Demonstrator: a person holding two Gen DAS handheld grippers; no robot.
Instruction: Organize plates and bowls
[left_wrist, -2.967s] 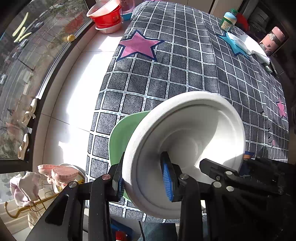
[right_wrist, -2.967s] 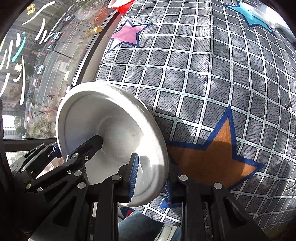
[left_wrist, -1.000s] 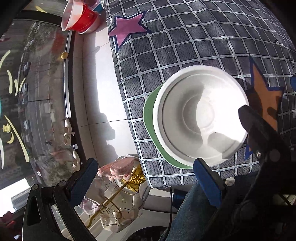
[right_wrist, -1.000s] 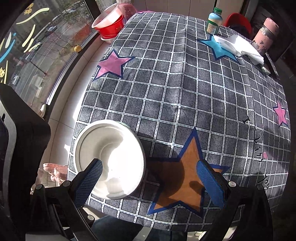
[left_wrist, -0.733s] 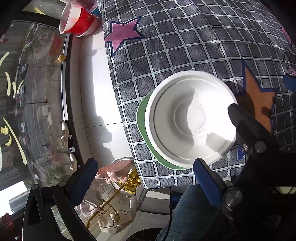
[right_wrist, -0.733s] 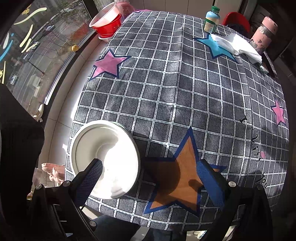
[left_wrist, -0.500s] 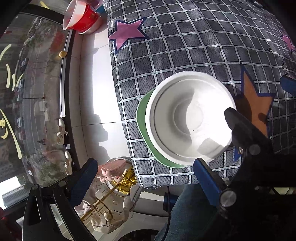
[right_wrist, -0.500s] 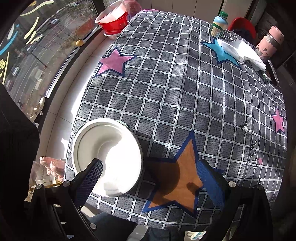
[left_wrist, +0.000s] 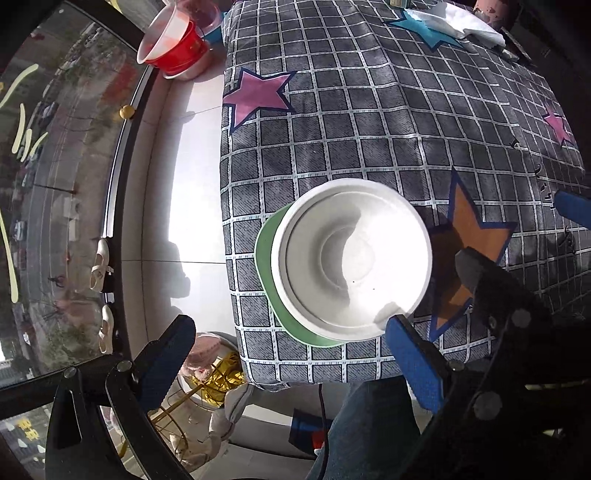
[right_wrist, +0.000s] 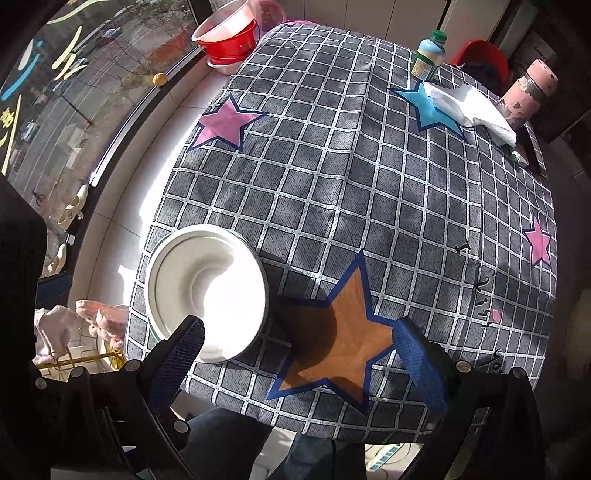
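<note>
A smooth white bowl (left_wrist: 352, 258) sits nested on a flat green plate (left_wrist: 266, 258) near the worktop's (left_wrist: 369, 122) front-left corner, on checked star-patterned cloth. The left gripper (left_wrist: 288, 363) and the right gripper (right_wrist: 301, 352) both hover above, spread wide, empty. Only the right view shows a bottle (right_wrist: 429, 55).

White plate (left_wrist: 354, 258) sits stacked on green plate (left_wrist: 267, 258) near the tablecloth's (left_wrist: 369, 129) front-left corner. Left gripper (left_wrist: 284, 354) empty, fingers spread wide.
</note>
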